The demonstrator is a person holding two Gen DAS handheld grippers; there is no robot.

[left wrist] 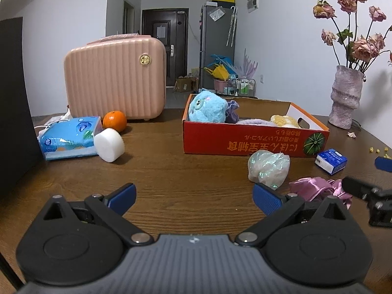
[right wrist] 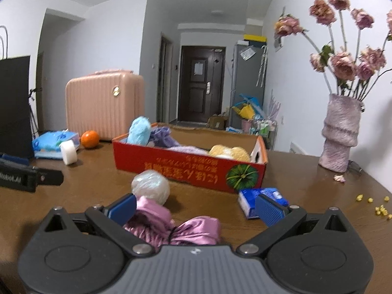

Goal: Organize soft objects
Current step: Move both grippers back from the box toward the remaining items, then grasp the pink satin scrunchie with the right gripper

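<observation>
A red cardboard box [left wrist: 245,139] [right wrist: 186,169] stands on the brown table and holds a blue plush toy [left wrist: 208,107] [right wrist: 139,129], purple soft items and a yellow plush [left wrist: 285,121] [right wrist: 229,152]. A pink satin bow [left wrist: 316,188] [right wrist: 171,225] lies on the table in front of the box, beside an iridescent wrapped ball [left wrist: 268,167] [right wrist: 150,186]. My right gripper [right wrist: 196,208] is open, its jaws standing on either side of the bow. My left gripper [left wrist: 193,198] is open and empty over bare table, left of the bow.
A pink mini suitcase [left wrist: 115,78] stands at the back left, with an orange [left wrist: 114,120], a white foam puck [left wrist: 109,144] and a blue tissue pack [left wrist: 68,137] in front. A small blue tissue packet [left wrist: 332,160] [right wrist: 259,201] lies right of the ball. A vase of dried roses [left wrist: 345,95] stands at the right.
</observation>
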